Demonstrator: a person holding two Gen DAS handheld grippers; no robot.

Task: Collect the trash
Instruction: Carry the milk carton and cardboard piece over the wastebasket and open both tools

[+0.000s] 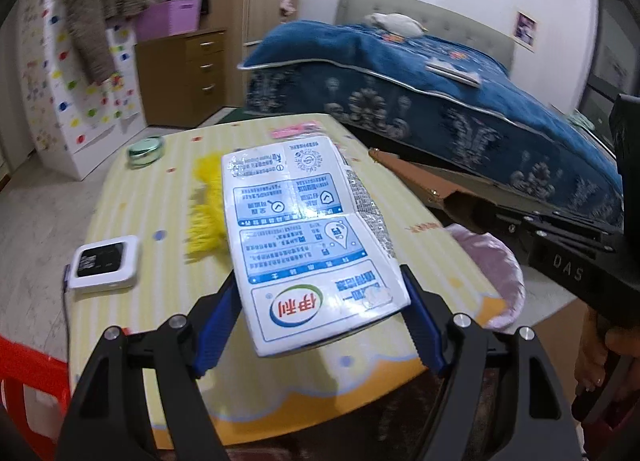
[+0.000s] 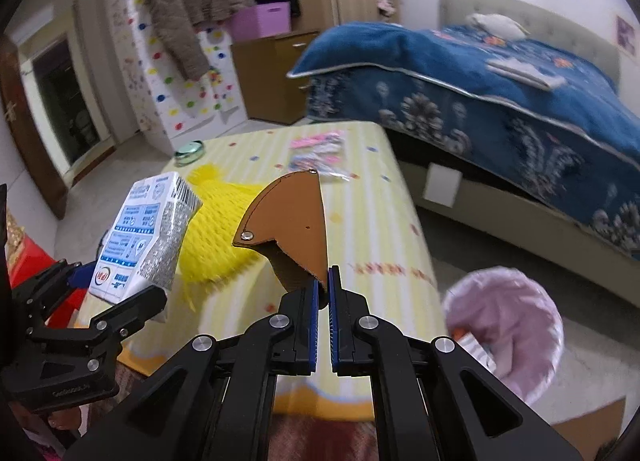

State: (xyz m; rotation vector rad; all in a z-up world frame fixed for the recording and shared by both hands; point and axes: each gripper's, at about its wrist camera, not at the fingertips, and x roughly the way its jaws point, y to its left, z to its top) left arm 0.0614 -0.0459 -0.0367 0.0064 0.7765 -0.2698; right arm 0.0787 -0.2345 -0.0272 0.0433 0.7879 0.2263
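Above the yellow-striped bench [image 1: 132,197], the left gripper [image 1: 320,301] clamps a flattened white-and-blue milk carton [image 1: 308,241], while the right gripper [image 2: 323,281], nearly closed, pinches a brown fan-shaped cardboard piece [image 2: 288,217] near the pink-lined trash bin [image 2: 508,325].
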